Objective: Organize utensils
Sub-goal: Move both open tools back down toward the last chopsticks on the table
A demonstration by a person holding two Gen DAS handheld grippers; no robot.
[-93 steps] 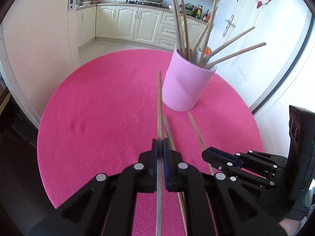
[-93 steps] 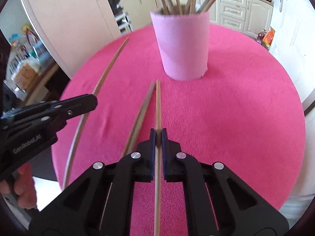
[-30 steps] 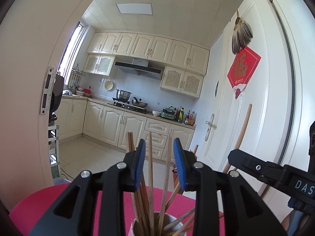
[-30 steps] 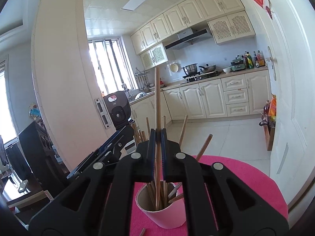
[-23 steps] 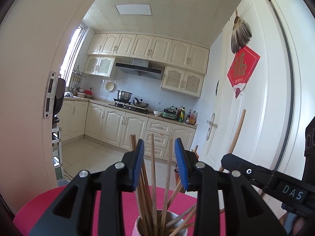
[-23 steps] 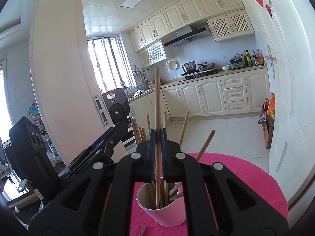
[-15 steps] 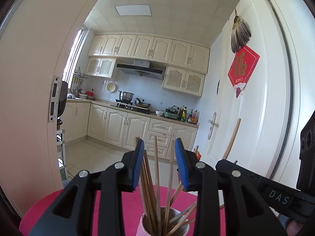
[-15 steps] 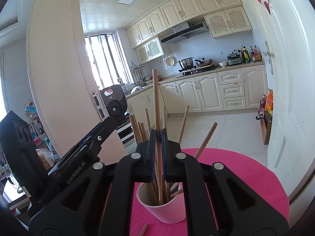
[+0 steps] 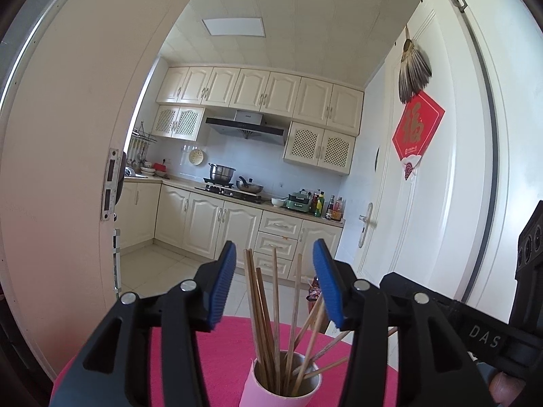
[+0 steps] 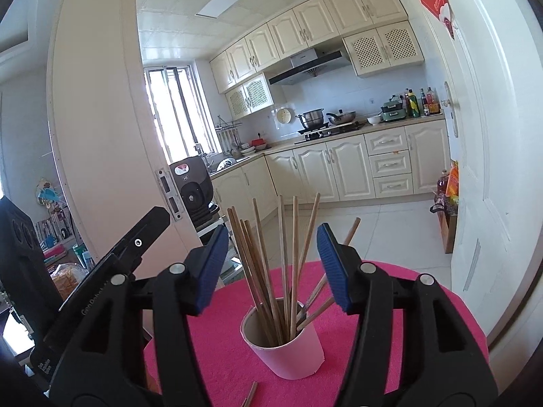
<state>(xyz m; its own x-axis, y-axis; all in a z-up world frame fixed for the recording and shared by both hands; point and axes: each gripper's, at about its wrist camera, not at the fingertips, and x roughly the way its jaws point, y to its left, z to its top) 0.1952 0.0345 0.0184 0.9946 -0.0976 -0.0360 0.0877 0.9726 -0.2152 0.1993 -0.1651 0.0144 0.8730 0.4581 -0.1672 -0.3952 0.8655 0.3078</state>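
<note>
A pink cup [image 10: 288,349] stands on the round pink table [image 10: 407,305] and holds several wooden chopsticks [image 10: 285,257]. It also shows in the left wrist view [image 9: 281,388] with its chopsticks [image 9: 264,312]. My right gripper [image 10: 269,264] is open and empty, held above and in front of the cup. My left gripper [image 9: 275,288] is open and empty, also above the cup. One more chopstick end [image 10: 249,395] lies on the table in front of the cup. The other gripper shows at the side of each view.
A kitchen with cream cabinets [image 9: 217,224] lies beyond the table. A white door [image 9: 424,203] with a red ornament [image 9: 416,134] stands to the right. A white door edge [image 10: 101,135] is on the left.
My right gripper has opened and let its chopstick drop into the cup. My left gripper has opened wider. Both have pulled back a little from the cup.
</note>
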